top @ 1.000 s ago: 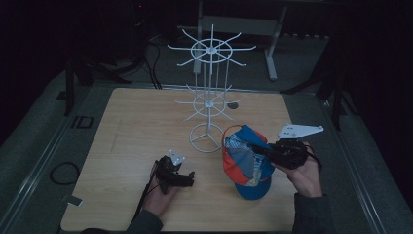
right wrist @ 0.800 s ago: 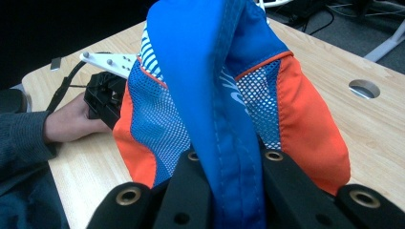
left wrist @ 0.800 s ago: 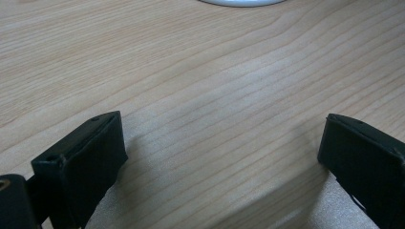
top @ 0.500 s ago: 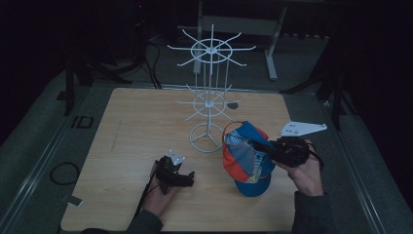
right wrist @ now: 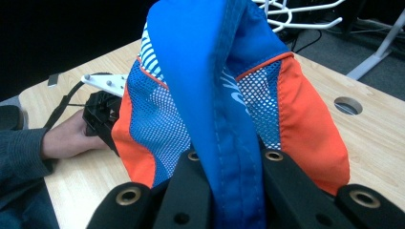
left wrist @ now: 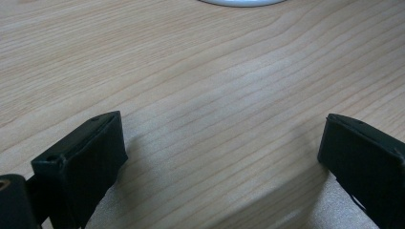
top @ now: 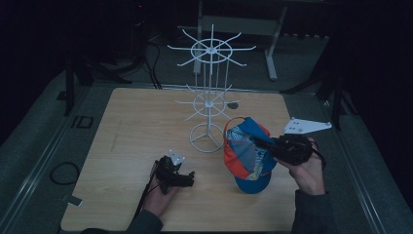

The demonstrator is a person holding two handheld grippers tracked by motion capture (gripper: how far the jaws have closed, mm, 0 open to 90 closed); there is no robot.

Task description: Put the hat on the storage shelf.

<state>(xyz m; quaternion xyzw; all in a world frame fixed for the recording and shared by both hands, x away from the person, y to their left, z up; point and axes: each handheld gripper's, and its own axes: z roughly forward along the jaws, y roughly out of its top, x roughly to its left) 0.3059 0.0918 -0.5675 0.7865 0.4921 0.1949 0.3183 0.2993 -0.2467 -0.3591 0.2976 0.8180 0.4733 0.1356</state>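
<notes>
Right gripper view looks along the right tool, whose two black jaws are pressed together on a fold of blue fabric at the edge of the cap, pinching it firmly; the cap's orange panels and blue-and-white mesh hang on either side of the jaws, and the fabric rises straight up from the grip. High view shows the same right tool held above the right part of the wooden counter, pointing toward the left, with the cap hanging from its tips, the blue brim lowest and near the counter surface. The cap sits just beside the round base of the white wire display rack, to its right. Left gripper view shows the left tool with jaws spread wide and nothing between them, low over bare wood. In the high view the left tool rests on the counter, well apart from the cap.
</notes>
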